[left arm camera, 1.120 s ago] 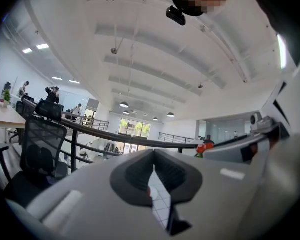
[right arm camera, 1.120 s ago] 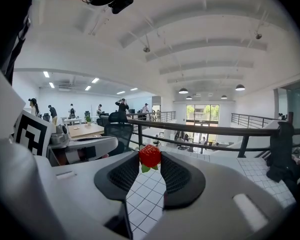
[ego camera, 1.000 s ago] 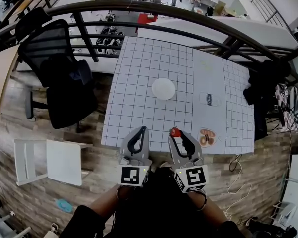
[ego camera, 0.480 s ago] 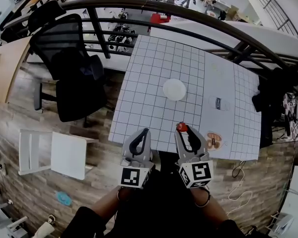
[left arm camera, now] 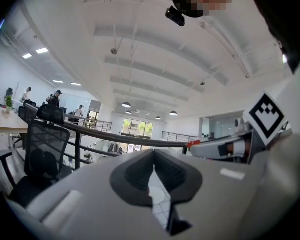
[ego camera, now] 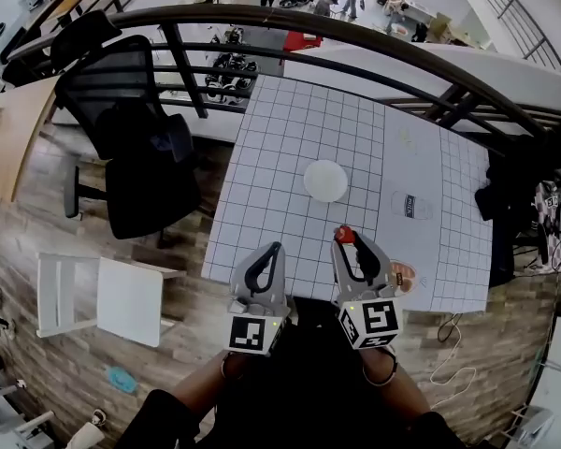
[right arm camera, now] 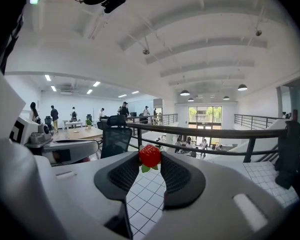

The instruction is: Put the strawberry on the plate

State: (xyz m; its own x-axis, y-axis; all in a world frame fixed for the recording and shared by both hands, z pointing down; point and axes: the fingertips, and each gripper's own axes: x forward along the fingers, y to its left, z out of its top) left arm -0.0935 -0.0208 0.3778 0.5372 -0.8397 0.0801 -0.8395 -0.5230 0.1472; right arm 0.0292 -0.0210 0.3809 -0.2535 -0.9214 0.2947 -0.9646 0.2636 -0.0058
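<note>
A red strawberry [right arm camera: 150, 155] with green leaves is pinched at the tips of my right gripper [ego camera: 346, 237], which is shut on it above the near edge of the gridded table [ego camera: 262, 195]; the head view shows the strawberry [ego camera: 345, 236] as a red dot. A white round plate [ego camera: 325, 180] lies farther out on the table, beyond both grippers. My left gripper [ego camera: 275, 247] hangs beside the right one at the table's near edge, its jaw tips together with nothing between them. In the left gripper view, the left gripper [left arm camera: 154, 155] points over the table.
A small dish with brown contents [ego camera: 402, 276] sits right of the right gripper. A flat packet [ego camera: 410, 206] lies right of the plate. A black office chair [ego camera: 136, 148] and a white chair [ego camera: 103, 299] stand left of the table. A dark railing [ego camera: 355, 36] runs behind it.
The head view has shifted so the table and plate sit slightly differently in frame. Both grippers keep their pose and the strawberry stays in the right one.
</note>
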